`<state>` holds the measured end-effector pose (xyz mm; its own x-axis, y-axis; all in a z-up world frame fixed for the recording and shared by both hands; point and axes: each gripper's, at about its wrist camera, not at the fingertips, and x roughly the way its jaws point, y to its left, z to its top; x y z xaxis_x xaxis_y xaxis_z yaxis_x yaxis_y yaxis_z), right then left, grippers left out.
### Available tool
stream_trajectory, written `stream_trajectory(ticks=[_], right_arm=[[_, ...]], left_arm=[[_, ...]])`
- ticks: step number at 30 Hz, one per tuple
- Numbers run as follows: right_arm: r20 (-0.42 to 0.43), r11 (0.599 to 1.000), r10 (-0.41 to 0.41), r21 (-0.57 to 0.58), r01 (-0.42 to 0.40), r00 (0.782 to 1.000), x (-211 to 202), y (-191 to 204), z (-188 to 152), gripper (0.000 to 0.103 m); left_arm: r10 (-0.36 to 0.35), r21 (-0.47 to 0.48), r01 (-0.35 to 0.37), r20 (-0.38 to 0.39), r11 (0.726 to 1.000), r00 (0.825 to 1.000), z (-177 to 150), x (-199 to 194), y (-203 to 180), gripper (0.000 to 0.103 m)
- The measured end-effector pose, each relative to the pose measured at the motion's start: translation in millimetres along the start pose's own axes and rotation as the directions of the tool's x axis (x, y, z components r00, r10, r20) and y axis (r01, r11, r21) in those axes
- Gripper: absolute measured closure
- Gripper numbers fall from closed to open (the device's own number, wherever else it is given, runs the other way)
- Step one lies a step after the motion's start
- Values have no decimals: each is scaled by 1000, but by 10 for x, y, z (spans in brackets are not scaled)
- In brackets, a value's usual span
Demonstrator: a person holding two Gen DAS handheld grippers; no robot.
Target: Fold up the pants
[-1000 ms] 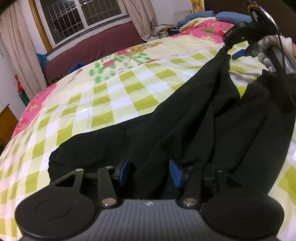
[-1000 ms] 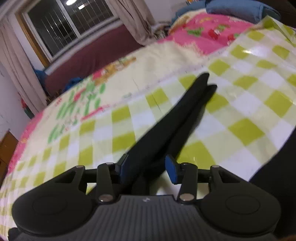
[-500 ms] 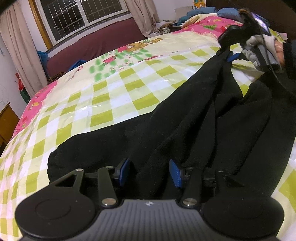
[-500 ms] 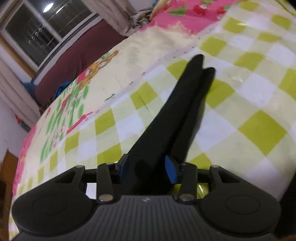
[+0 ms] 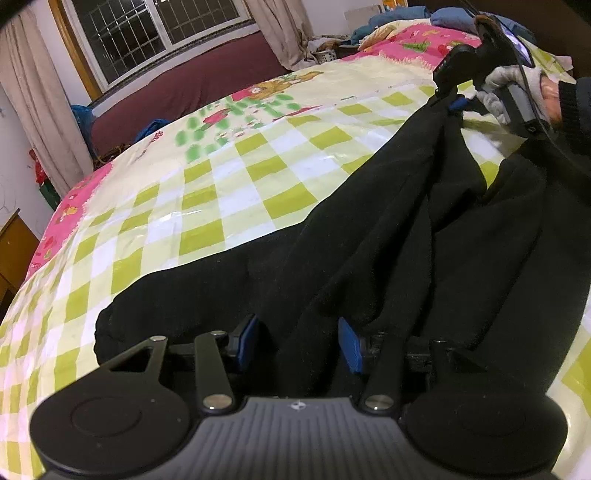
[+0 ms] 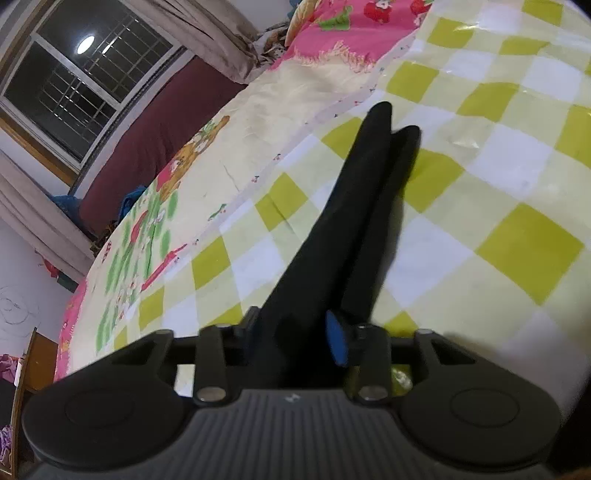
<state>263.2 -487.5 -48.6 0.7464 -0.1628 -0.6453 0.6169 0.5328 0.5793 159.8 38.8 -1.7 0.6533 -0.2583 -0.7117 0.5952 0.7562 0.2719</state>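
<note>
Your black fleecy pants (image 5: 388, 236) lie rumpled on the bed's glossy green-checked sheet (image 5: 229, 192). Left hand-held gripper (image 5: 299, 343) clamps a thick fold near the waist. Right hand-held gripper (image 6: 295, 332) is closing, leg fabric bunched between its blue pads.

Location: a home bedroom. I work over a bed (image 5: 258, 177) covered by a green-and-white checked sheet with pink cartoon borders. Beyond it stand a barred window (image 5: 155, 33) with beige curtains (image 5: 33, 122), a maroon couch (image 5: 192, 88) and a wooden cabinet (image 5: 14, 251); bedding (image 5: 447, 14) is piled at the far end
</note>
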Motion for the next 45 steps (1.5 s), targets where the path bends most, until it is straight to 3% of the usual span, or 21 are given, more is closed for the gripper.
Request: stream_trajectory(ticks=[2, 4, 6, 10, 15, 19, 22, 24, 26, 28, 31, 36, 39, 42, 45], right_arm=[[-10, 1000, 7, -7, -8, 1000, 104, 26, 35, 93], [-28, 999, -33, 2, 33, 999, 242, 11, 78, 99], [-29, 999, -10, 44, 12, 1000, 206, -8, 118, 99], [34, 991, 135, 5, -136, 990, -374, 94, 323, 99], [123, 961, 276, -44, -273, 953, -1471, 37, 544, 99], [172, 958, 282, -95, -269, 944, -2277, -245, 339, 99], [206, 981, 190, -85, -176, 960, -2595, -682, 3, 99], [183, 994, 54, -106, -35, 982, -2556, -969, -204, 97], [114, 995, -14, -93, 24, 993, -2405, -1244, -362, 96], [75, 999, -12, -46, 15, 997, -2301, -1426, -453, 92], [90, 996, 68, 53, -73, 994, -2237, -1573, -436, 91], [90, 957, 168, 224, -184, 982, -1867, -1709, -249, 80], [56, 885, 298, 359, -297, 953, -1674, -1774, -228, 80], [164, 748, 462, 456, -483, 871, -1790, -1765, -247, 80], [296, 720, 496, 386, -577, 817, -2197, -1728, -165, 80]], left_arm=[[-2, -7, 2, -8, 1000, 1000, 8, 15, 3, 41], [-4, -21, 3, -17, 1000, 1000, 12, 38, 14, 41], [-4, -27, 3, -23, 1000, 1000, 27, 54, 27, 41], [15, -11, -15, -7, 1000, 1000, 72, -8, 3, 41], [5, 4, -5, 45, 1000, 999, 134, -256, -101, 41], [-32, 30, 31, 44, 999, 999, 98, -360, -271, 41], [-56, 61, 55, 11, 997, 998, 26, -349, -446, 41], [-66, 91, 67, -13, 994, 998, -9, -354, -571, 41], [-66, 124, 69, -23, 990, 998, -27, -391, -682, 41], [-73, 139, 76, -25, 987, 997, -22, -439, -753, 41], [-78, 145, 81, -24, 986, 997, 3, -506, -828, 41], [-79, 149, 81, -18, 986, 997, 64, -552, -920, 41], [-81, 158, 81, -5, 984, 997, 111, -591, -969, 41], [-86, 164, 84, 6, 983, 996, 156, -590, -999, 41], [-98, 160, 95, 12, 983, 995, 190, -552, -1008, 41]])
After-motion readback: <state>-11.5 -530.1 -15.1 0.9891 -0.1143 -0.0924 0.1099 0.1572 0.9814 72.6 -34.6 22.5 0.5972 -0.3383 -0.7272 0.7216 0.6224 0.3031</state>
